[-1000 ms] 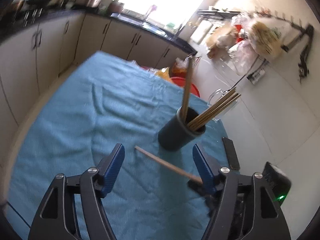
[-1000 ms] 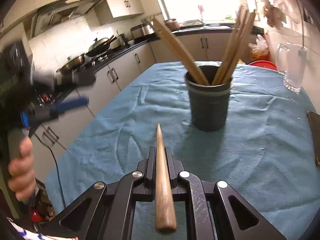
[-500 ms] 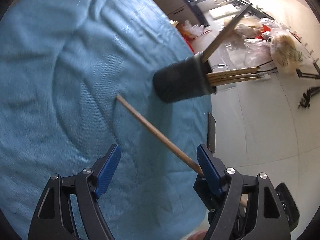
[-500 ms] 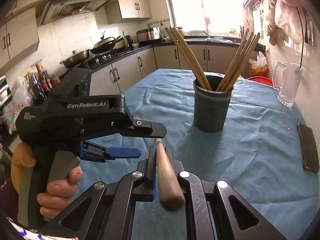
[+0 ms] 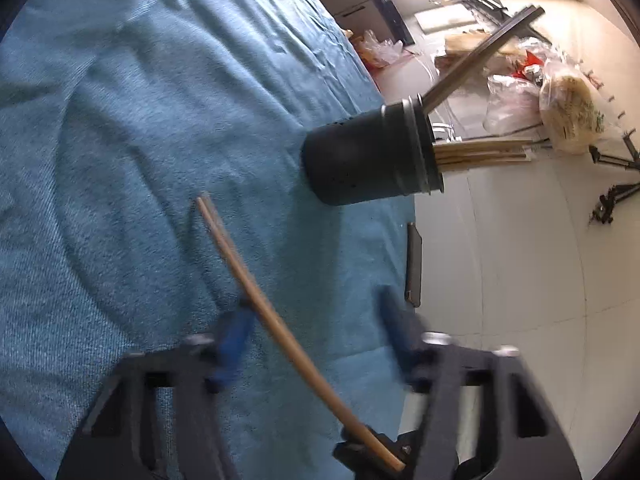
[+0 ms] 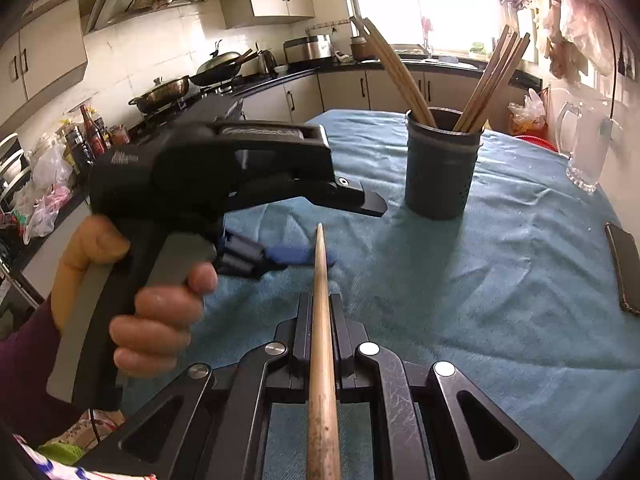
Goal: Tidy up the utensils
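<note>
Kitchen table: I pass a wooden chopstick (image 6: 320,300) between tongs, dark holder (image 6: 442,168) waiting upper right.

My right gripper (image 6: 320,320) clenches it mid-shaft; the left gripper (image 5: 316,320) is closing around it, pads not yet touching. Light, stiff, smooth; best gripped mid-shaft. Only the right view shows my hand (image 6: 156,312).

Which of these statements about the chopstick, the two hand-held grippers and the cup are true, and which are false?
1. The right hand-held gripper is shut on a wooden chopstick. True.
2. The dark holder cup lies tipped over on the blue cloth. False: it stands upright.
3. The holder cup is empty. False: several chopsticks stand in it.
4. A dark phone lies on the cloth near the edge. True.
5. The left hand-held gripper has the chopstick between its closing jaws. True.
</note>
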Demonstrator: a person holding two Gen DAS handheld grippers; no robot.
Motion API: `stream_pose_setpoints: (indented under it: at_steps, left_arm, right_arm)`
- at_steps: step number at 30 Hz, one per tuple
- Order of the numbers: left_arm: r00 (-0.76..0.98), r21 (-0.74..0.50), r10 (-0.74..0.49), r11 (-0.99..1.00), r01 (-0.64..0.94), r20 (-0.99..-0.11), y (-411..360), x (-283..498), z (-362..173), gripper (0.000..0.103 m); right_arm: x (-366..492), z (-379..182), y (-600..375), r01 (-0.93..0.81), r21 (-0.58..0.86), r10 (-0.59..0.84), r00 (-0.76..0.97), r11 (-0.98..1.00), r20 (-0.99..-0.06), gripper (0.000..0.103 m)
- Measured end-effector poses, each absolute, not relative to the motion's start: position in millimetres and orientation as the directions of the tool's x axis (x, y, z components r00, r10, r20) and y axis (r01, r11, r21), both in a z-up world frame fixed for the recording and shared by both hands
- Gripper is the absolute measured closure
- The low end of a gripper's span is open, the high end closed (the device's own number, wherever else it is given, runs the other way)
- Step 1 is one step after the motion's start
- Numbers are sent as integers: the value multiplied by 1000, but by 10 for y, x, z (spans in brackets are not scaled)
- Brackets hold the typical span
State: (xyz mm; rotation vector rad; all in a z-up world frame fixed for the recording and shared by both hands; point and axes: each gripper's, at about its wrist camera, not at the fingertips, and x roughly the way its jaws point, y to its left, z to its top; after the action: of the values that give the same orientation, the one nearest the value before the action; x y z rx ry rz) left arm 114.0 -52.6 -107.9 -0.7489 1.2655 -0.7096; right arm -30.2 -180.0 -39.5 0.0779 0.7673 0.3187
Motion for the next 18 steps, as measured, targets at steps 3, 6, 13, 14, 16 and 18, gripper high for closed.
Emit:
stream_pose_setpoints:
  at_steps: [3,6,13,14,16,18]
  left_arm:
    - [183,-790,-791,605,99,-583,-547,1123,-1005,92]
    - [241,-742,-753,652,157,-612,-548,1059,-855,97]
    - [397,-586,-650,758,287,-647,-561,844,-376,97]
    - [412,-567,-641,766,301,-647,-582,818,-316,97]
    - [432,-533,-629,777,335,-646,-624,767,-201,97]
    - [439,-504,-623,782,367,-647,-699,729,-97,97]
  right_arm:
    - [-284,-429,-1836,-246,192,310,673,950,-672,94]
    - [-270,-433,-1900,-233,205,309,665,951,-680,74]
    - [-245,-329,-1969,-237,232,332,664,943,-670,65]
    - [-243,-314,-1951,-245,238,342,664,940,-665,65]
    - [-242,-286,-1898,-271,258,374,659,927,-652,65]
    - [-244,-280,-1839,-286,267,391,655,920,-646,65]
